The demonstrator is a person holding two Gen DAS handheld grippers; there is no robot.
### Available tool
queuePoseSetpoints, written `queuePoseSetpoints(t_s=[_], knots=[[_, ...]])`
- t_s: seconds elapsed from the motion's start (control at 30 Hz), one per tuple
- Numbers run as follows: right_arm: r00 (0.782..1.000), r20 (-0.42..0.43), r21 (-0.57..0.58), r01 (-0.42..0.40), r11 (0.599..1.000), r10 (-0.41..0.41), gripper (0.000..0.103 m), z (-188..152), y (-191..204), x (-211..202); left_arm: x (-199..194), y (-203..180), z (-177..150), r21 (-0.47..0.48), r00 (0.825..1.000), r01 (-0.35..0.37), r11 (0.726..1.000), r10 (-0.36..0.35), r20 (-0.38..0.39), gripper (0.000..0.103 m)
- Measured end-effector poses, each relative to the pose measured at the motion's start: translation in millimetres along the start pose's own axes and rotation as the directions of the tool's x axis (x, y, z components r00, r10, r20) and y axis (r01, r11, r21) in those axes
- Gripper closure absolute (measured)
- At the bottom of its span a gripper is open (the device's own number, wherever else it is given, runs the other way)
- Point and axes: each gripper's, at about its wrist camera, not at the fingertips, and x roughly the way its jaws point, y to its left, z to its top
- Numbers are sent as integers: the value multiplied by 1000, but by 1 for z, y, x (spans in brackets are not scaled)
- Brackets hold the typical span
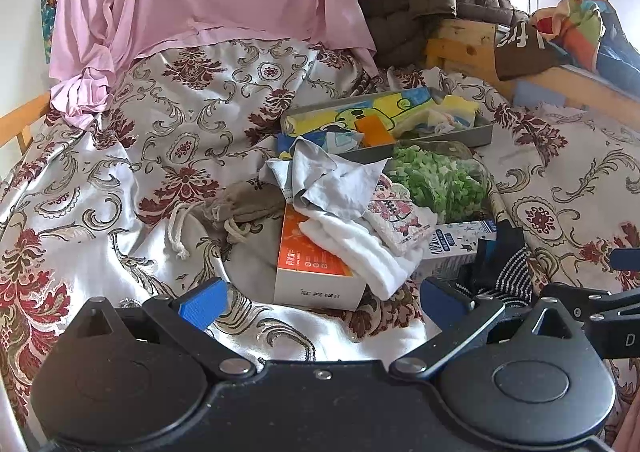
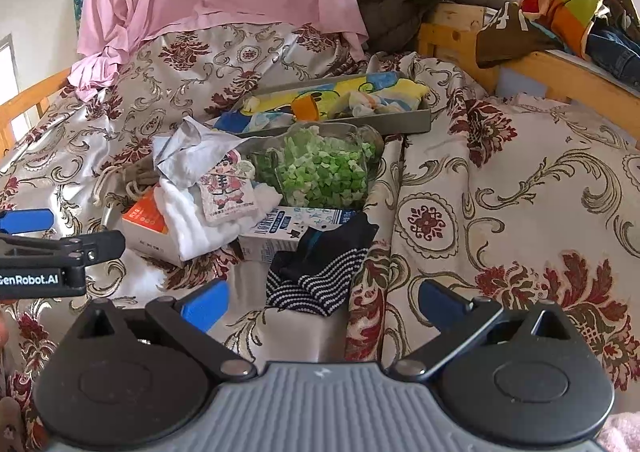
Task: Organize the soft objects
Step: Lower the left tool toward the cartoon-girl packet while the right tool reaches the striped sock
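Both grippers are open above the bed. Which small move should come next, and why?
Probably lower the right gripper onto the dark striped sock and close on it. The sock lies nearest, directly ahead between the open fingers, loose on the bedspread and partly on the milk carton. The grey tray already holds soft cloths.

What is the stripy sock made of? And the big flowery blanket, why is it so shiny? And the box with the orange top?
The stripy sock looks like knitted fabric: soft, matte, crumpled. The flowery blanket seems to be a satin-like cloth, since its pale parts gleam and it folds smoothly. The box with the orange top looks like thin printed cardboard, with flat sides and sharp edges.
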Motion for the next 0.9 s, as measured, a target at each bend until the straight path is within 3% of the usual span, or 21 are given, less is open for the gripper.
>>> queuePoseSetpoints(t_s=[0.2, 0.4, 0.53, 0.73, 0.83, 0.9], knots=[[999, -25, 32, -46, 998, 47, 0, 4, -5, 6, 4, -3, 0, 5, 1000, -10, 1000, 10, -15, 1], [994, 33, 59, -110, 992, 108, 0, 19, -18, 11, 7, 2, 1, 5, 999, -22, 1000, 22, -23, 1], [988, 26, 85, -154, 984, 153, 0, 37, -29, 27, 9, 7, -1, -8, 1000, -16, 1000, 16, -22, 1], [983, 8, -95, -184, 978, 186, 0, 56, -33, 53, 19, 1, -3, 23, 1000, -3, 1000, 3, -15, 1], [962, -1, -130, -271, 954, 273, 0, 60, -37, 64, 24, -4, 0, 57, 1000, 5, 998, -5, 4, 1], [959, 29, -196, -270, 943, 281, 0, 61, -37, 67, 29, -5, 4, 61, 1000, 18, 998, -19, 9, 1]])
